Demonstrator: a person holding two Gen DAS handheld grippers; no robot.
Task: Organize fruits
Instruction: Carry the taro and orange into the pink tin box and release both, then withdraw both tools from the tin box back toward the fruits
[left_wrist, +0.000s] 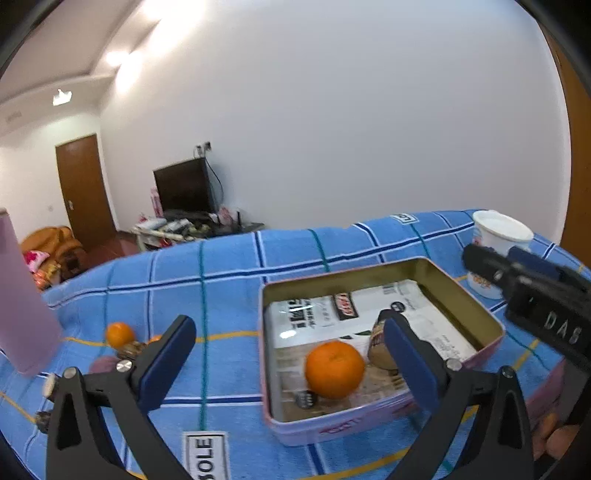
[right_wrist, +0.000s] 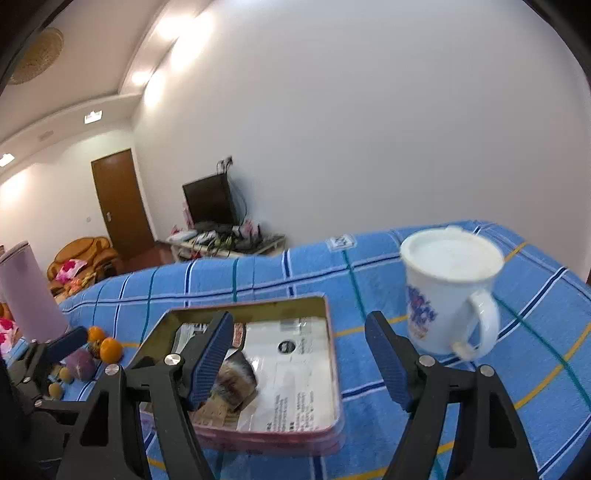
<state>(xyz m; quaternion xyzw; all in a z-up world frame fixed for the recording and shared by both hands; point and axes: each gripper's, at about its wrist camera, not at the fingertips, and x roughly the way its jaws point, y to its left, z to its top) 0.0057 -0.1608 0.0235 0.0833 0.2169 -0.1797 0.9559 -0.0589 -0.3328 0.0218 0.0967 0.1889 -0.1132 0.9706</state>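
The room is evenly and fairly brightly lit from above: ceiling lights throw blown-out patches onto the top of the white wall in both views. Shadows are soft and faint. Fisheye distortion bows the wall, the door and the edge of the blue checked cloth, and dark lens rims cut the corners. Motion blur smears the white mug and the orange. Glare sits on the glossy packet in the tin.

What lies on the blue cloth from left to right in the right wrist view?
Pink tumbler → purple fruit → oranges → open tin → white mug.
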